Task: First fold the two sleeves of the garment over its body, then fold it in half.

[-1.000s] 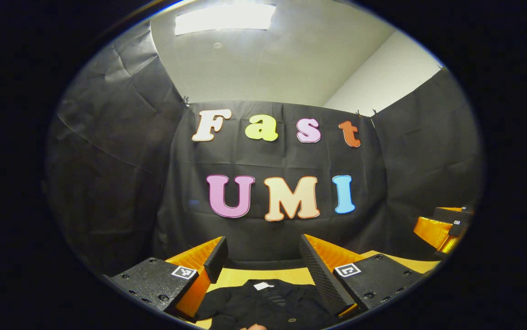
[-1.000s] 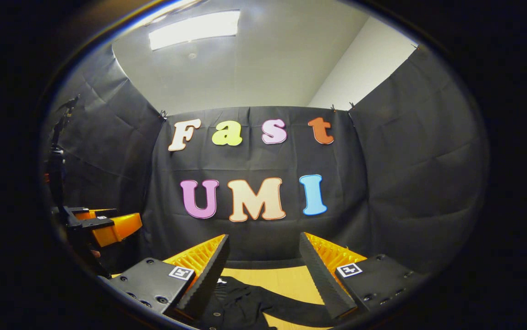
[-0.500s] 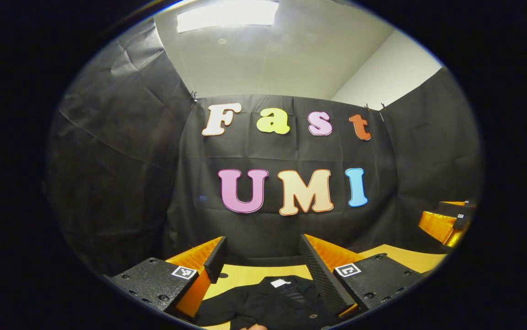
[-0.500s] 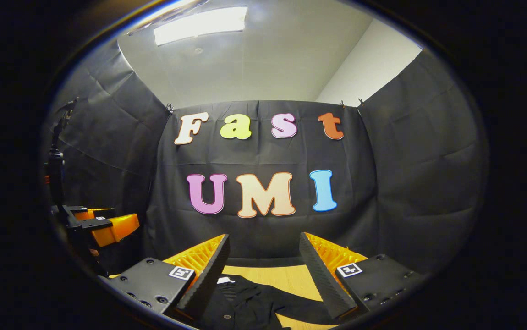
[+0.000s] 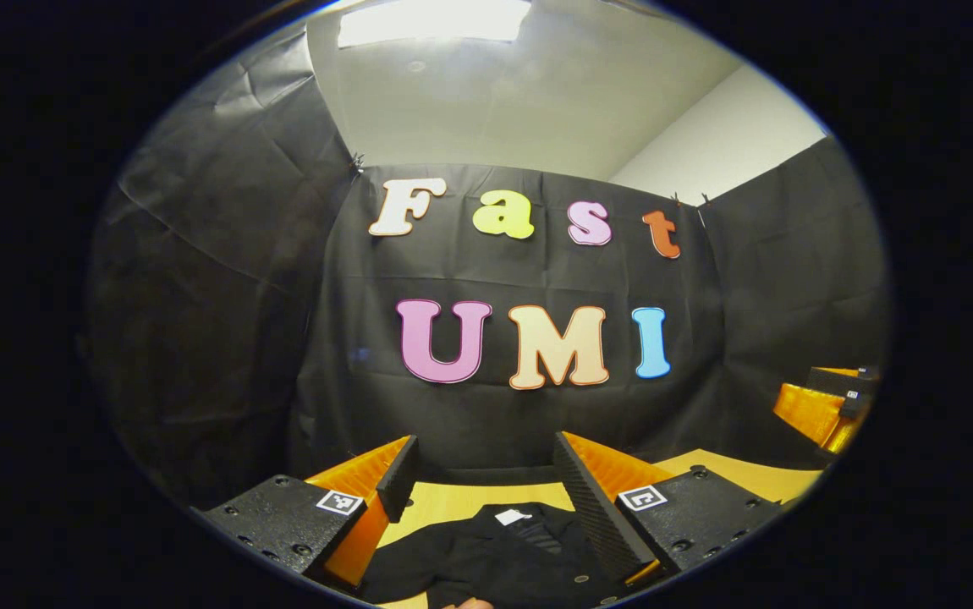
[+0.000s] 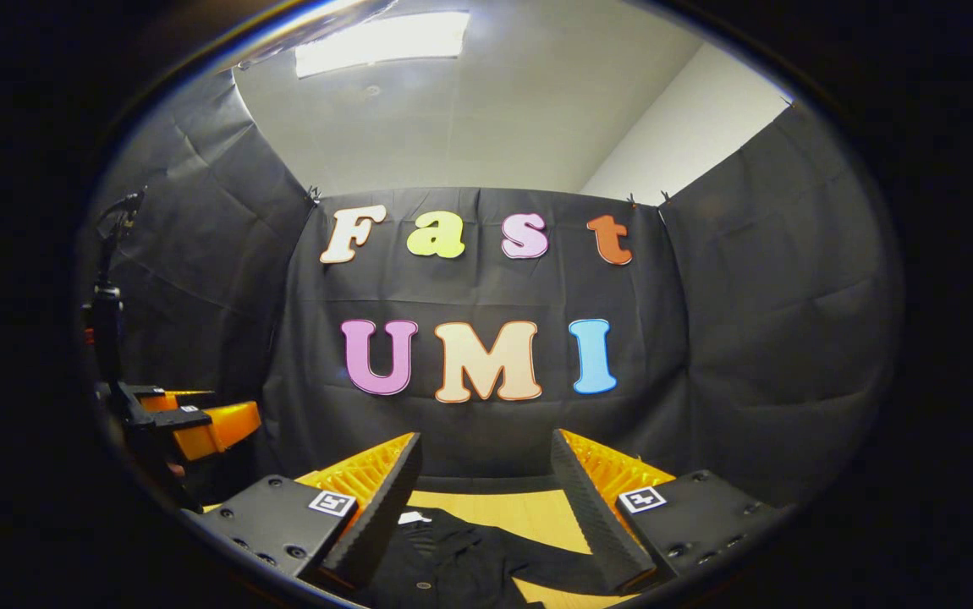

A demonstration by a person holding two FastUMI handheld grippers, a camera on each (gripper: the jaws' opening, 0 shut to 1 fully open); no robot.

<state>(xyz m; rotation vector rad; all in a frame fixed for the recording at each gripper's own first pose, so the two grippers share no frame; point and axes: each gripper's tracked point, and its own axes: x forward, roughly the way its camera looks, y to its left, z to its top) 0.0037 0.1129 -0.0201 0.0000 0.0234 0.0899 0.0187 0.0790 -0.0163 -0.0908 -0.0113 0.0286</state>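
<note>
A black button-front garment (image 5: 495,554) with a white neck label lies on the wooden table (image 5: 444,501), low in the left gripper view. My left gripper (image 5: 486,474) hangs above it, open, nothing between its fingers. In the right gripper view the same garment (image 6: 453,558) lies below, one sleeve (image 6: 550,568) stretching to the right. My right gripper (image 6: 486,474) is open above it and holds nothing. The right gripper (image 5: 825,406) also appears at the right edge of the left gripper view, and the left gripper (image 6: 199,423) at the left of the right gripper view.
Black cloth walls close the booth on three sides. A dark stand (image 6: 106,313) rises at the left of the right gripper view. Bare wood (image 6: 529,512) lies beyond the garment, toward the back wall.
Both views have tilted slightly downward and shifted, so the garment shows a little more. Both grippers stay open and above the garment.
</note>
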